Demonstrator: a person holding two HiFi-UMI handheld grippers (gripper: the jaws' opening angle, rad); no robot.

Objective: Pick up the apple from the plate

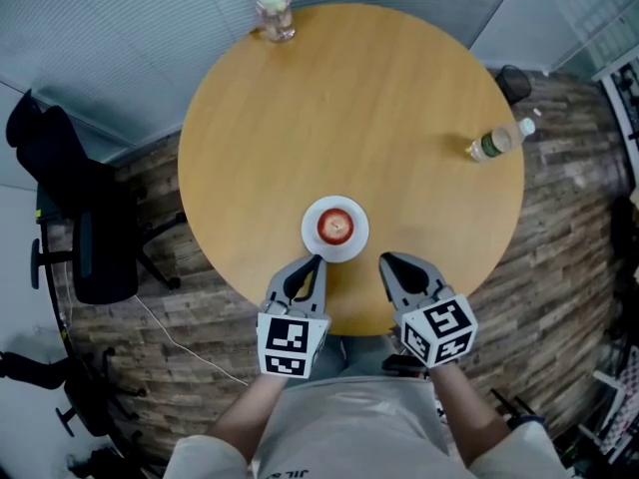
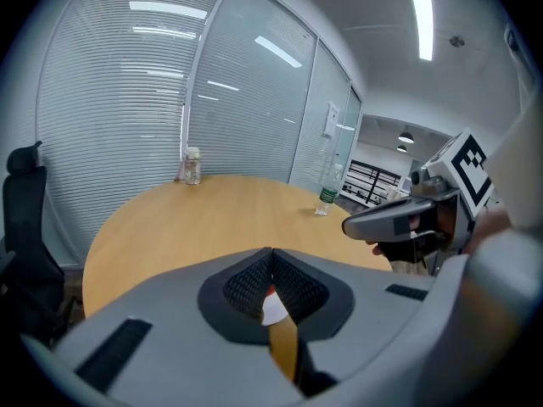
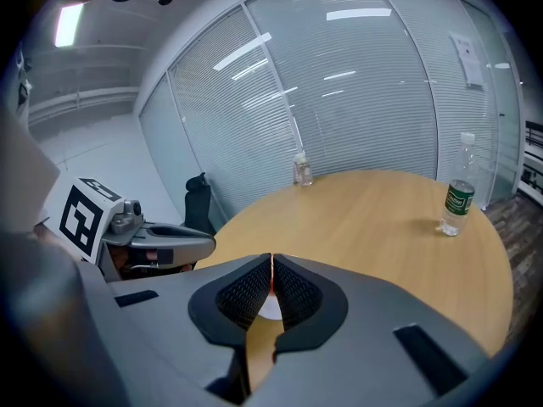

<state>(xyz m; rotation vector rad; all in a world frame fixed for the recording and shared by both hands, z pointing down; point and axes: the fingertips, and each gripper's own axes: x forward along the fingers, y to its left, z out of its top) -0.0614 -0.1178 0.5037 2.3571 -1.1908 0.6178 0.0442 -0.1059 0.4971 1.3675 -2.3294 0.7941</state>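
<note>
The apple sits on the white plate at the round table's near edge. The left gripper and right gripper flank the plate, both clenched tight and empty.

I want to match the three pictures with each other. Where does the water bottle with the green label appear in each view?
Head view: the water bottle is near the right edge of the round table.
Left gripper view: right of centre, near the table's far edge.
Right gripper view: far right, standing upright on the table.
Shared landmark: the glass jar at the table edge before the blinds, in all three views.
</note>
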